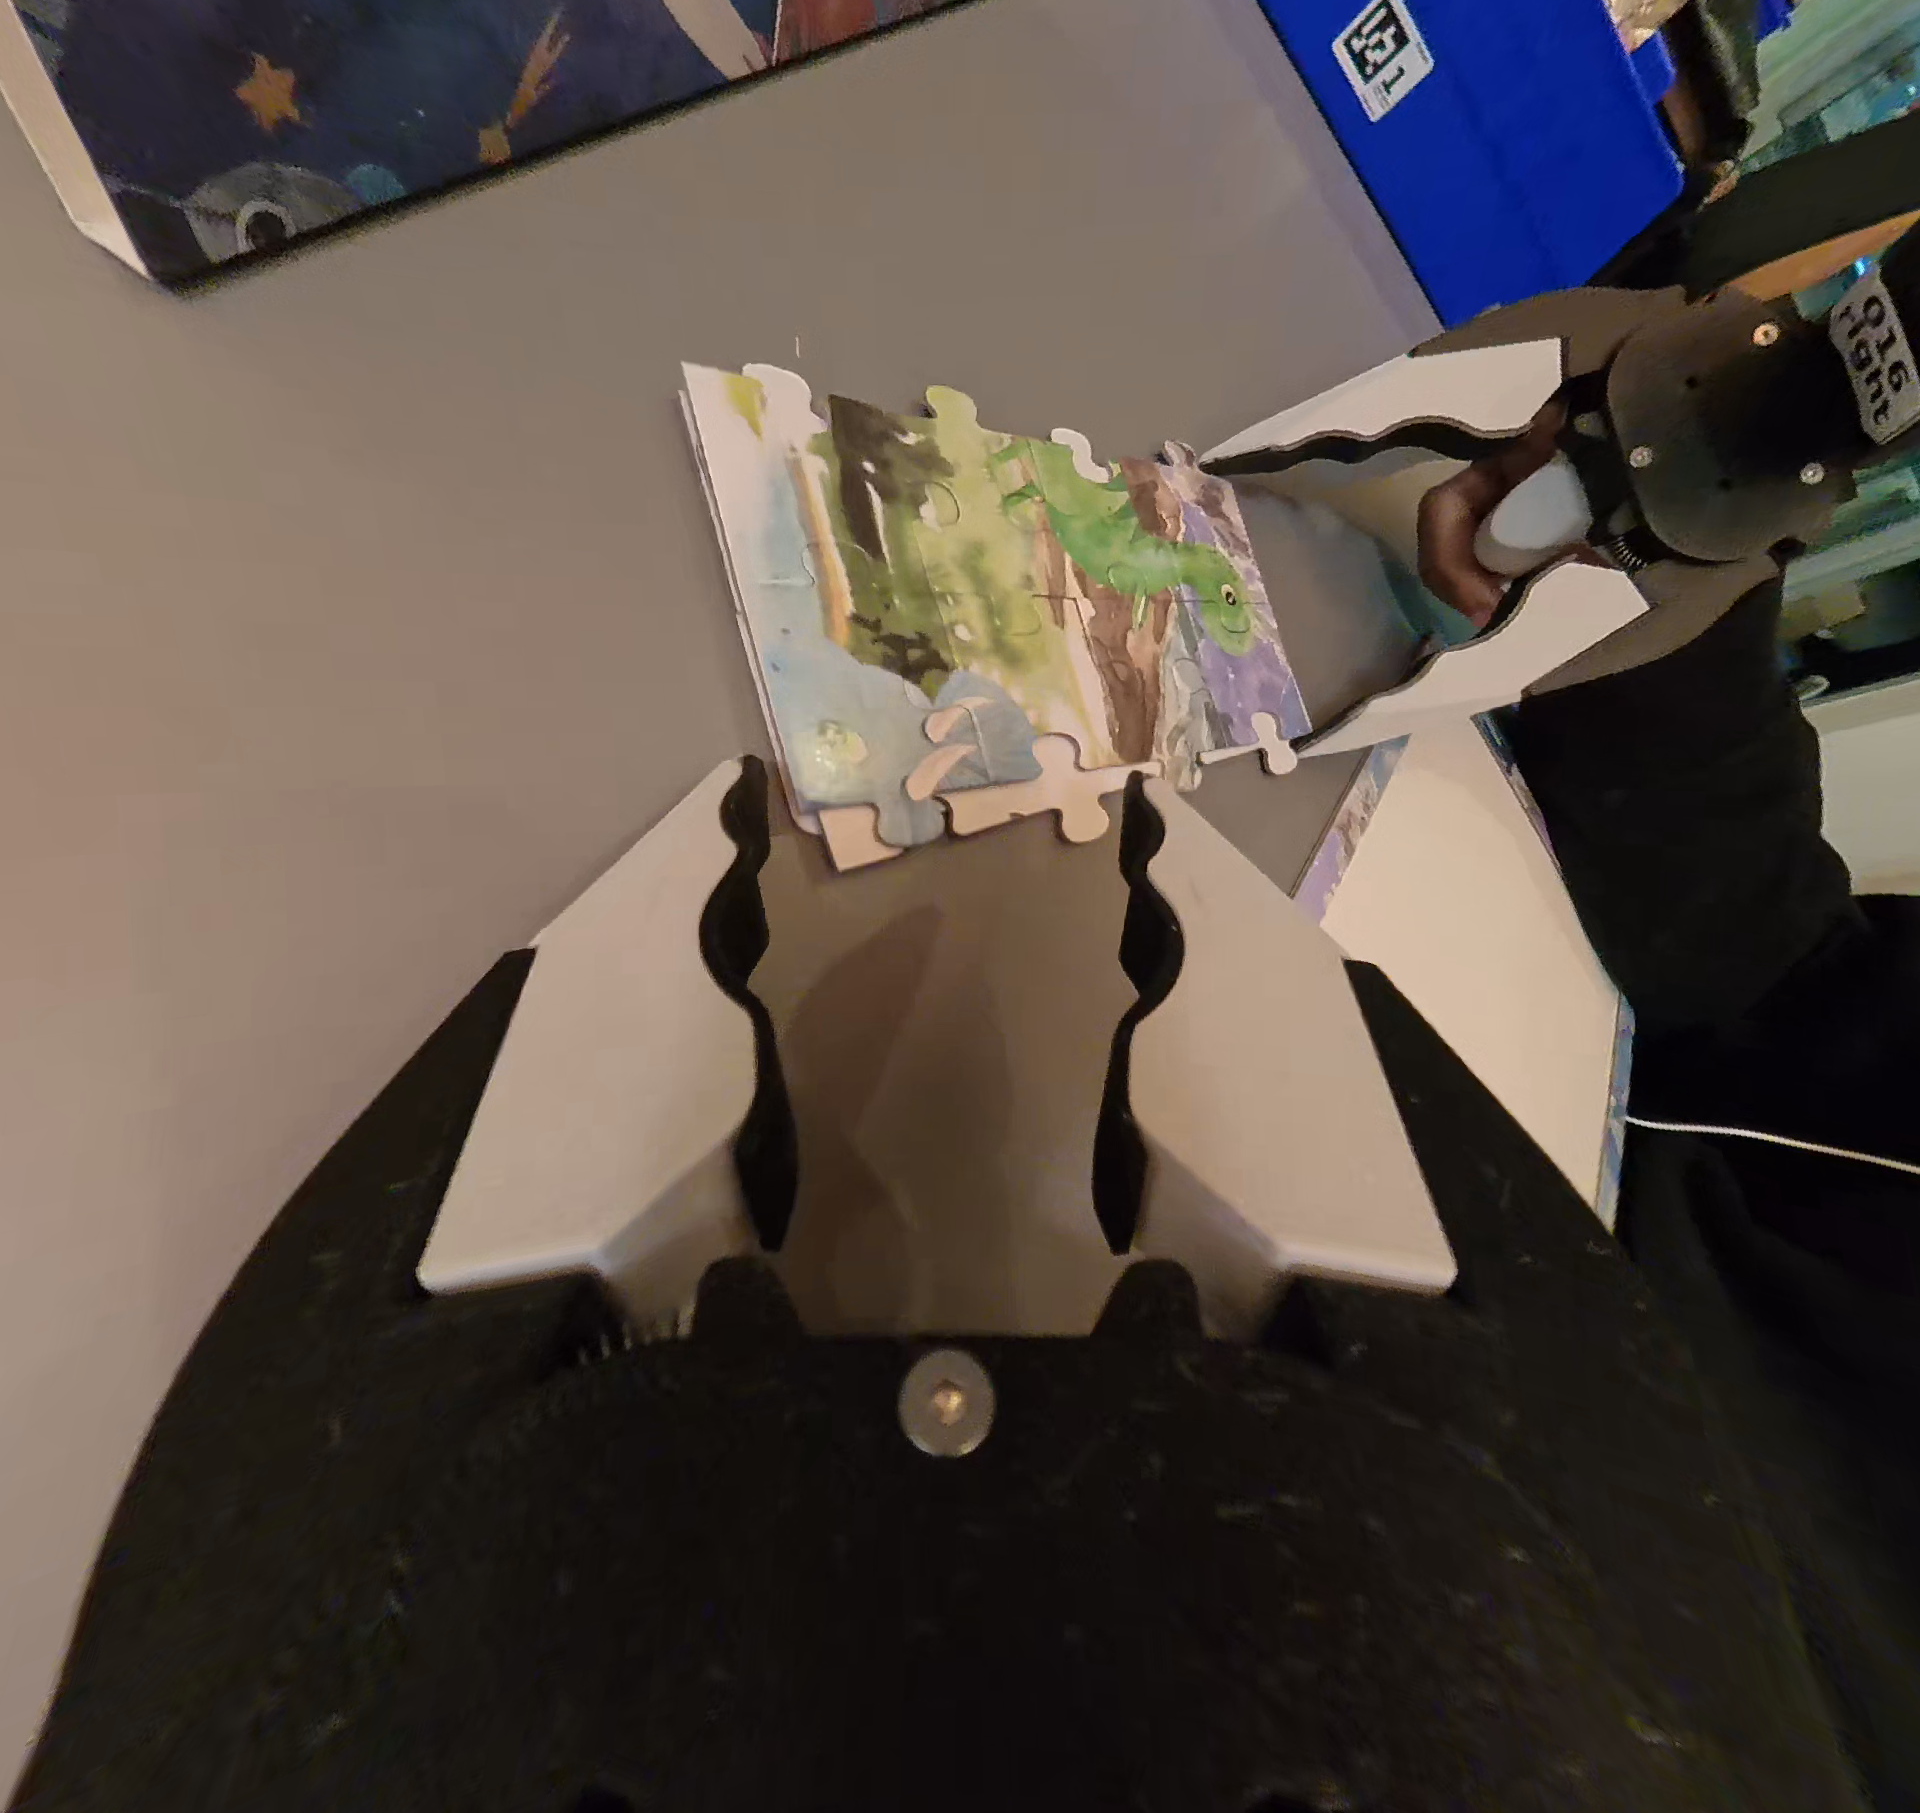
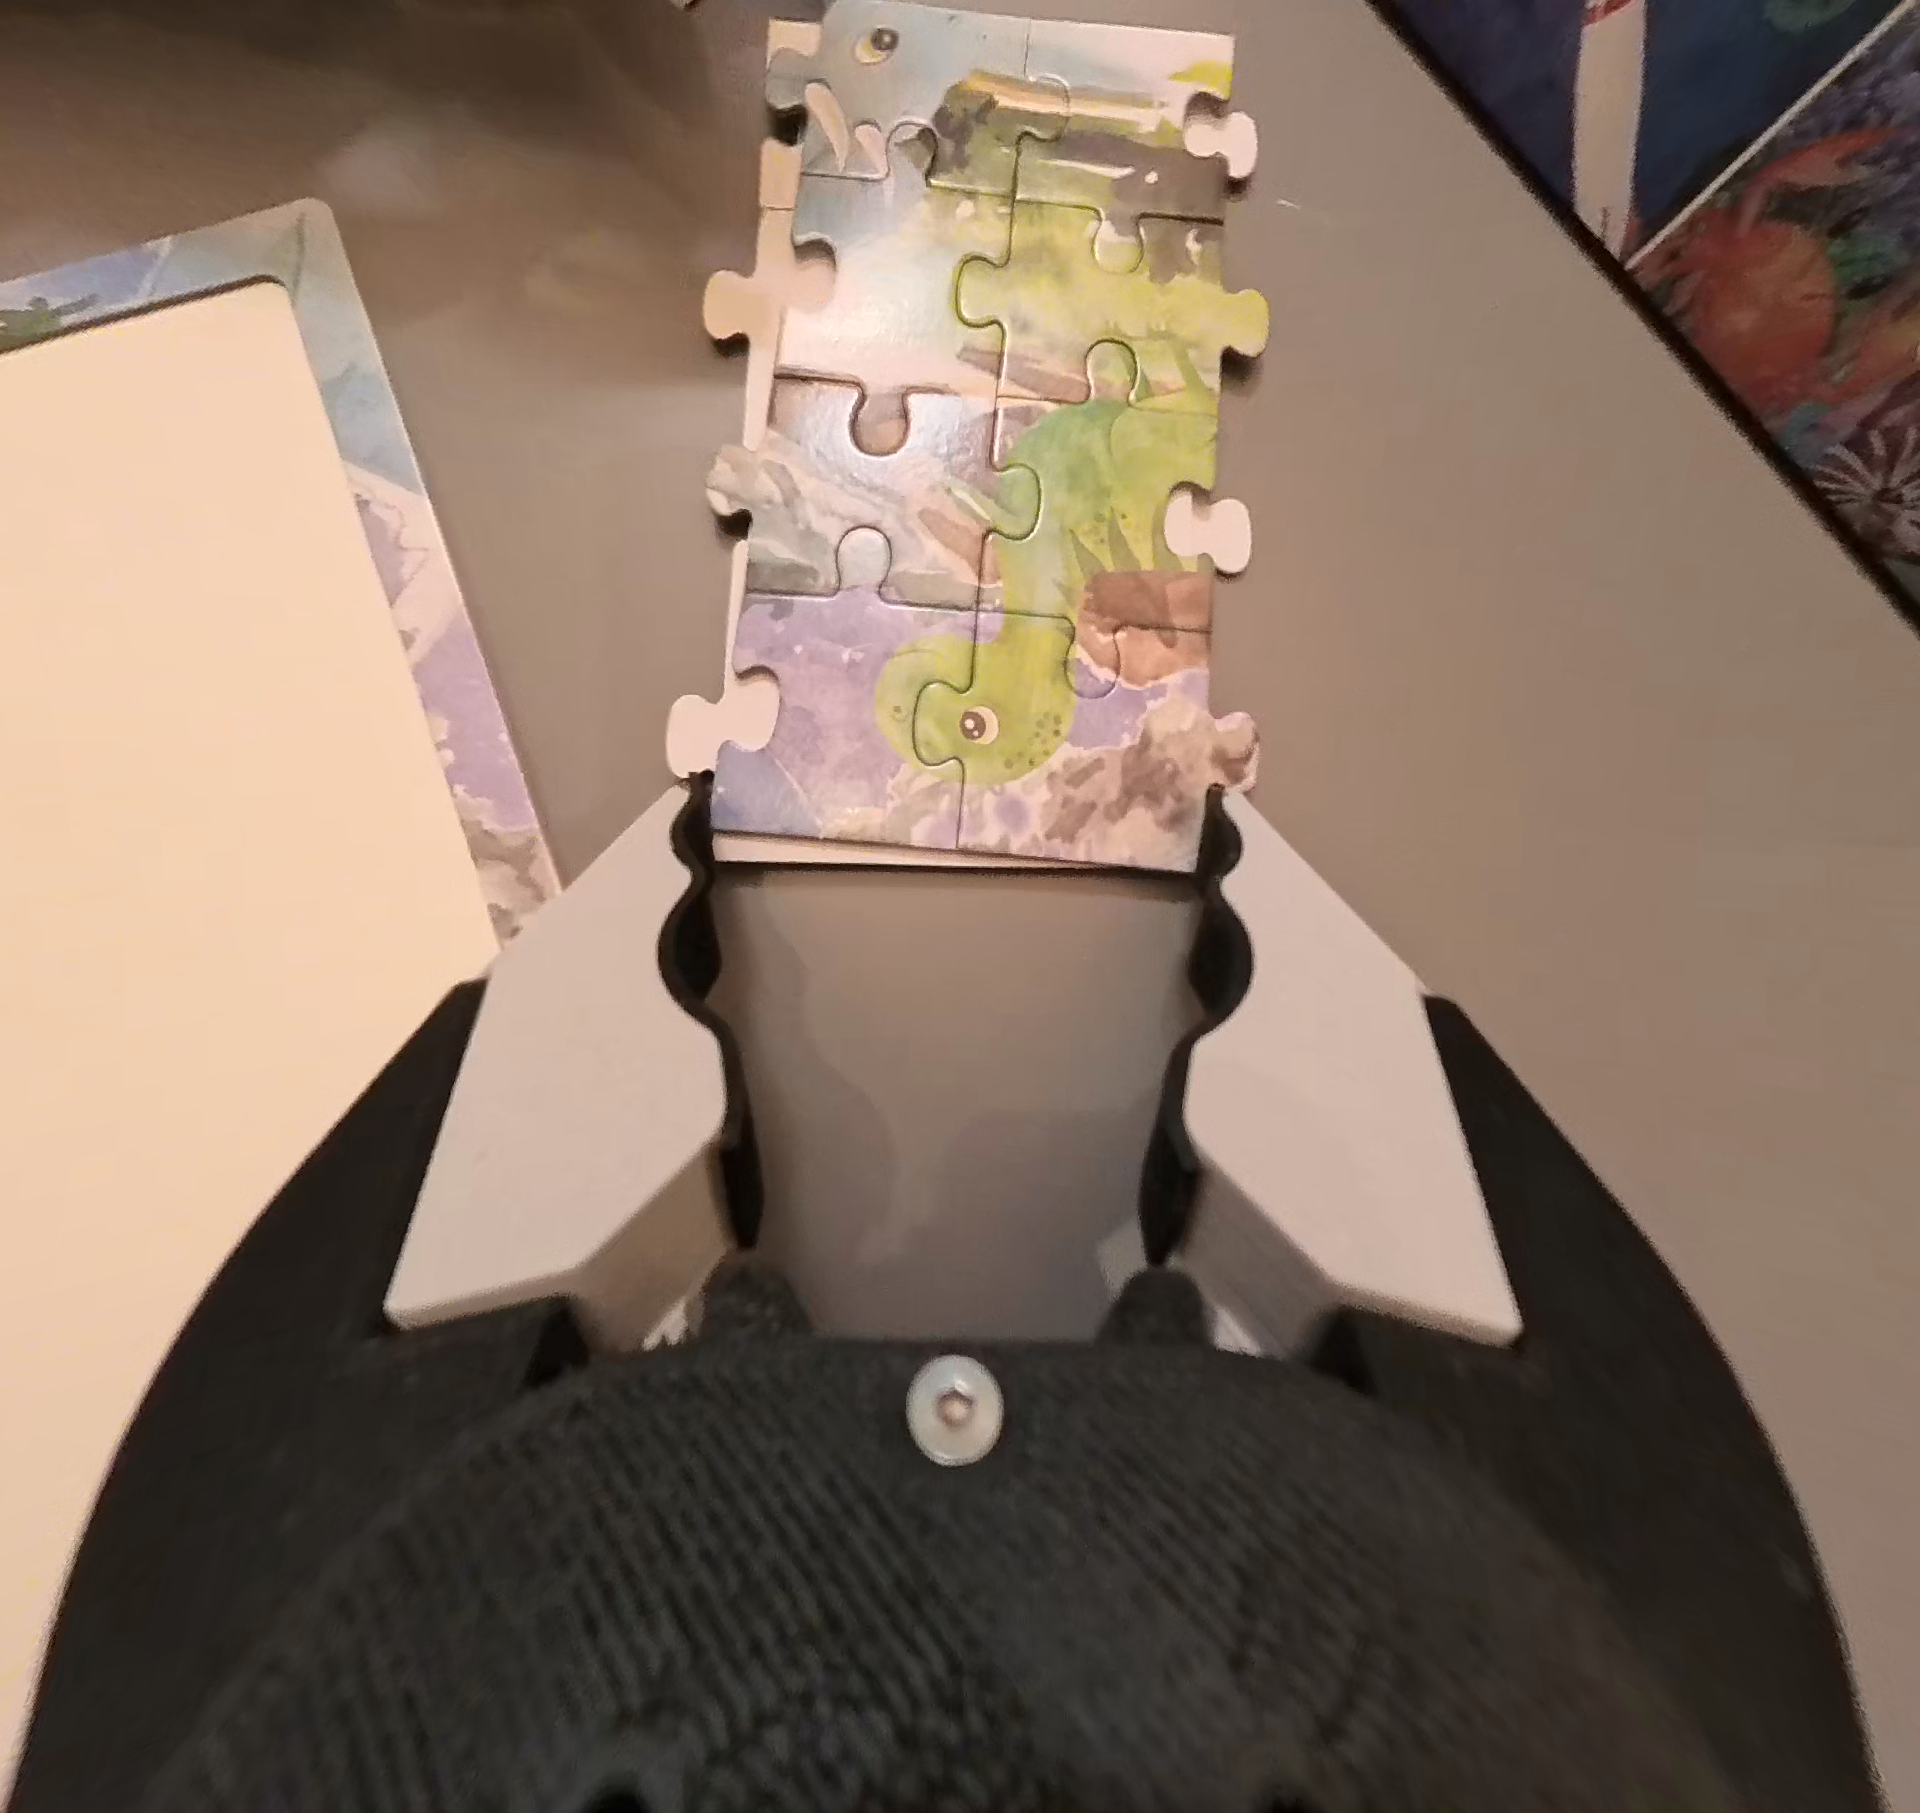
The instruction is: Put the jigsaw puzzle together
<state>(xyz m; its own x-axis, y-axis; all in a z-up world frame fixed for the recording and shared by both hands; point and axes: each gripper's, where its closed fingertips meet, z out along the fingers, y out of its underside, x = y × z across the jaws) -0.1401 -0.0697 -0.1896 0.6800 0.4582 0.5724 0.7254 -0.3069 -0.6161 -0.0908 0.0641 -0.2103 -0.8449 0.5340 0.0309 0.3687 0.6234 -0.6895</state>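
Space-print box: one box [image 1: 416, 49] with stars and planets, far ahead and to the left of the left hand-held gripper; its inside cannot be seen
Counter: one grey counter [image 1: 364, 568] carrying everything here
Left hand-held gripper: the left hand-held gripper [image 1: 940, 792] has its fingers apart with nothing between them; the fingertips sit just short of the near edge of the puzzle
Jigsaw puzzle: one joined block, the jigsaw puzzle [image 2: 987, 433], lying flat on the counter straight ahead of both grippers, between them; it shows a green lizard on a branch, purple and blue washes; in the right wrist view it reads as two columns of pieces, about five rows, with the far rows too blurred to count surely; pale knobs stick out along both long sides
Tray: one shallow white tray [image 2: 208, 568] with a printed blue-purple rim, to the left of the right hand-held gripper; no pieces show in the visible part
Right hand-held gripper: the right hand-held gripper [image 2: 961, 807] is spread wide, its two fingertips at the two corners of the puzzle's short near edge, touching or nearly so; a hand [image 1: 1465, 527] grips its handle
Blue bin: one blue bin [image 1: 1455, 80] with a square marker tag, beyond the right hand-held gripper; contents hidden
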